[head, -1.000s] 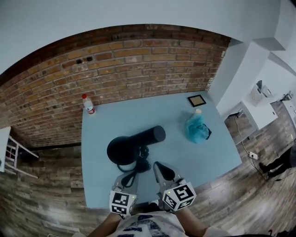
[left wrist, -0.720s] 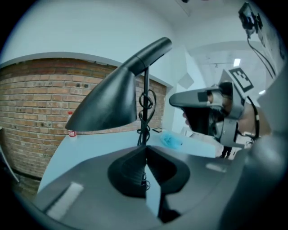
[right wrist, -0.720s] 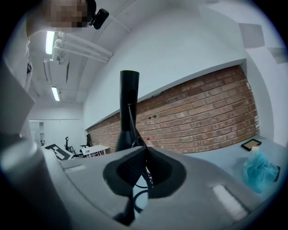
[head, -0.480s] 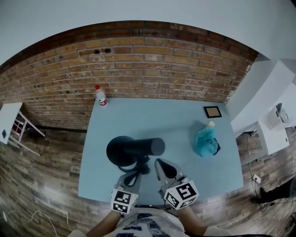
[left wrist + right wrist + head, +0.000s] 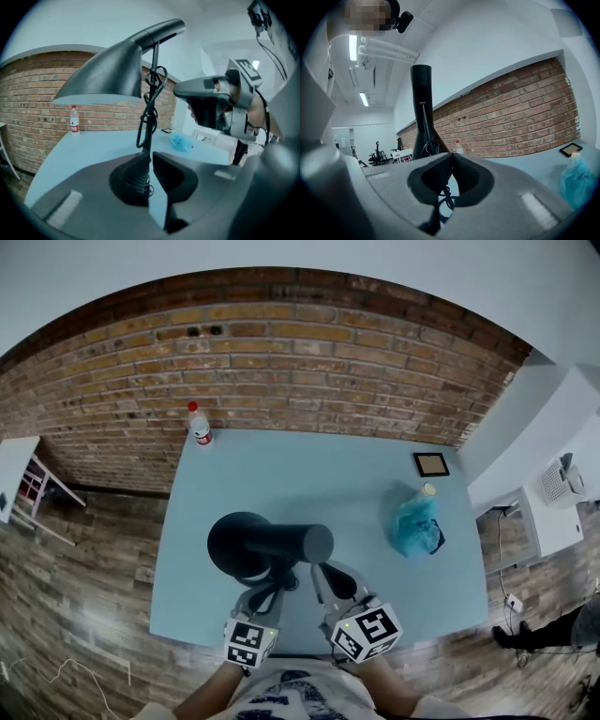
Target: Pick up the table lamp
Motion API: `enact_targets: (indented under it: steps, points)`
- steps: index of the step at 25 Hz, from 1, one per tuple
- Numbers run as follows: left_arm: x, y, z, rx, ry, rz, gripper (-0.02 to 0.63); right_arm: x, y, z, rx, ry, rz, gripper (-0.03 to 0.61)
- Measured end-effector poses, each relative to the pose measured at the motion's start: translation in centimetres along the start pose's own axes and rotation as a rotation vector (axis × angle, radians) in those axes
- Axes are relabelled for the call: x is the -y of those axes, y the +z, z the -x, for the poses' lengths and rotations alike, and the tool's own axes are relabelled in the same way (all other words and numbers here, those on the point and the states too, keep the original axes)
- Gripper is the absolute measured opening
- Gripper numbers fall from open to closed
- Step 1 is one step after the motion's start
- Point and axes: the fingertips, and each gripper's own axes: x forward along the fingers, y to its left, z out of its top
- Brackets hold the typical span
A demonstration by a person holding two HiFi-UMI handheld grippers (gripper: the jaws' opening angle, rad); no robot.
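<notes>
Writing: none can be read. The bottle [image 5: 199, 425] has a red band whose print is too small to make out, and each gripper's cube shows only black-and-white square markers.
Left gripper [image 5: 150, 157]: the jaws are drawn in to a thin slit and clamped on the slim upright stem of the table lamp [image 5: 253, 542].
Table lamp: black. Its shade spreads above and ahead of the left gripper, and its round neck points toward the right gripper's side. I cannot tell whether its foot touches the table.
Right gripper [image 5: 451, 158]: the jaws meet tip to tip and hold nothing I can make out. A loop of black cord [image 5: 444, 193] shows in the hollow under the tips, and the lamp is just to its left.
Counts: two grippers, one lamp, one bottle, one blue bag [image 5: 415, 527], one small frame [image 5: 431, 464].
Bottle: far ahead and left of the left gripper, by the wall.
Blue bag: ahead and right of the right gripper, well apart from it, with the frame beyond.
Surface: pale blue table [image 5: 309, 474].
Room: red brick wall [image 5: 281, 362] beyond both grippers, and a wood plank floor [image 5: 84, 587].
</notes>
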Motion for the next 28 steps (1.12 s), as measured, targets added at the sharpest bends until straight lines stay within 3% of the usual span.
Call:
enact_targets:
  steps: [10, 19, 28]
  points:
    - [0.6, -0.1, -1.9, 0.003, -0.032, 0.045, 0.031, 0.1, -0.1, -0.1, -0.006, 0.008, 0.008, -0.002]
    - [0.1, -1.0, -4.2, -0.04, -0.005, 0.053, 0.126, 1.2, -0.5, 0.0, -0.025, -0.003, -0.008, 0.0]
    - [-0.2, -1.3, -5.6, -0.038, -0.025, 0.091, 0.13, 1.1, -0.4, -0.5, -0.025, 0.014, -0.006, -0.001]
